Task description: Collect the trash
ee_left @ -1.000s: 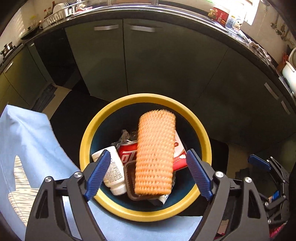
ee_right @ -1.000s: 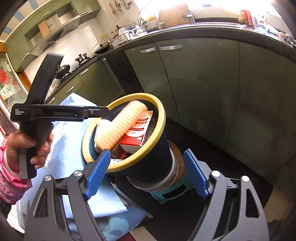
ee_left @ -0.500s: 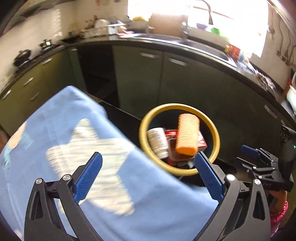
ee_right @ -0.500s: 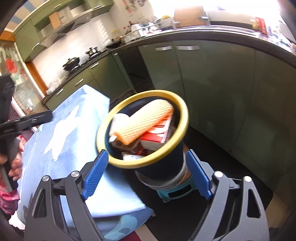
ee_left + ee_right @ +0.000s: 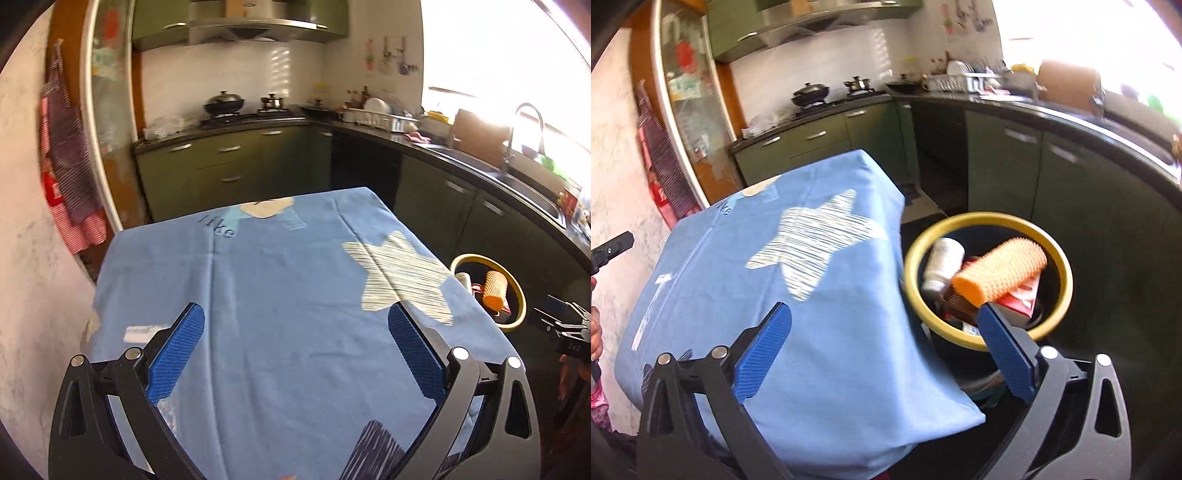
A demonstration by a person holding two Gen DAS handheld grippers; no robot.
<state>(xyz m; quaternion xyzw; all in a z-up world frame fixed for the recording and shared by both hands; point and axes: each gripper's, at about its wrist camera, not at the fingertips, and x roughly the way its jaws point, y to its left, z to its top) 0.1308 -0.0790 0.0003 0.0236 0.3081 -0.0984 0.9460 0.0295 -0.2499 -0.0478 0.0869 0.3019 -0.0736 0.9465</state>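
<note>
The dark bin with a yellow rim stands by the table's right side. In it lie an orange bumpy roll, a white bottle and a red-and-white carton. My right gripper hangs above the table corner beside the bin, its jaws opening with nothing between them. My left gripper is open and empty over the blue tablecloth; the bin sits far to its right. A small flat white piece lies on the cloth near the left finger.
Green kitchen cabinets and a dark counter with a sink wrap around behind the table and bin. A striped apron hangs on the left wall. The right gripper's tip shows beyond the bin.
The left gripper swung left, away from the bin, out over the tablecloth, its jaws wider. The right gripper drew back and up from the bin and spread its jaws. The orange roll stays in the bin.
</note>
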